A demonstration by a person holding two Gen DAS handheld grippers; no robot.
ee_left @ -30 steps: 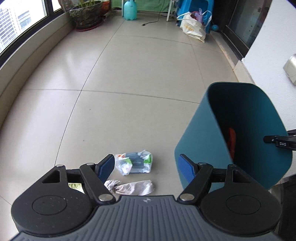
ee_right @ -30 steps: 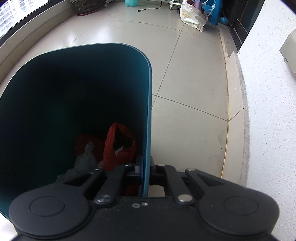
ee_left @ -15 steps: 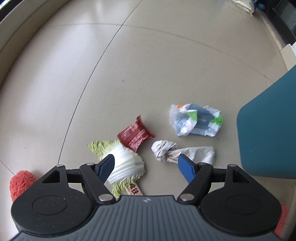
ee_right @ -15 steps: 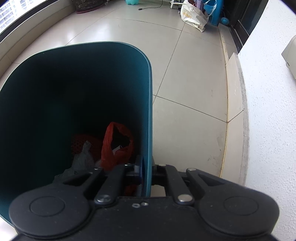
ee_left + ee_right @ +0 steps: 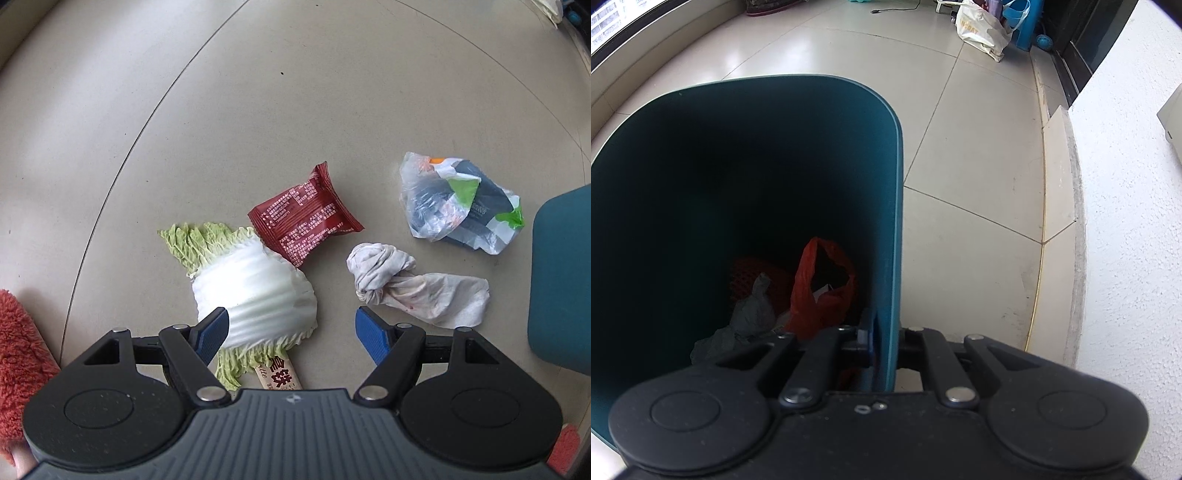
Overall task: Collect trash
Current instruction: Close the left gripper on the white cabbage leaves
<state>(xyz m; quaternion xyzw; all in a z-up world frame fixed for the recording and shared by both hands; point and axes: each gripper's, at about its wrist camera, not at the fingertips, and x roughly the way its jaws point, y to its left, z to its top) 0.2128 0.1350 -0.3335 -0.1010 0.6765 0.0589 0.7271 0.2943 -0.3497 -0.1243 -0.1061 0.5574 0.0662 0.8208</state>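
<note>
Crimson foil catches the eye first: a snack wrapper (image 5: 304, 218) lies flat on the beige tiled floor (image 5: 258, 92), its back covered in small white print too fine to read. One corner of it touches a napa cabbage leaf (image 5: 255, 288), ribbed white at the stalk and frilly pale green at both ends. Under the leaf a tan sachet (image 5: 279, 373) pokes out, printed with dark Chinese characters and the letters "tte"; the rest is hidden by the leaf and the left tool (image 5: 291, 332). That tool points down over the litter with its blue ribbed pads wide apart, gripping nothing, one pad overlapping the leaf's edge. Near the other pad lies a twisted, stained paper towel (image 5: 417, 291), and beyond it a crumpled clear plastic bag (image 5: 461, 206) with green, orange and dark print that cannot be made out. The teal plastic bin (image 5: 812, 147) is cut off at the right edge there; the right tool (image 5: 884, 347) is clamped on its thin wall. Inside, dimly, sit an orange-red plastic bag (image 5: 822, 288) and grey crumpled paper (image 5: 750, 317).
</note>
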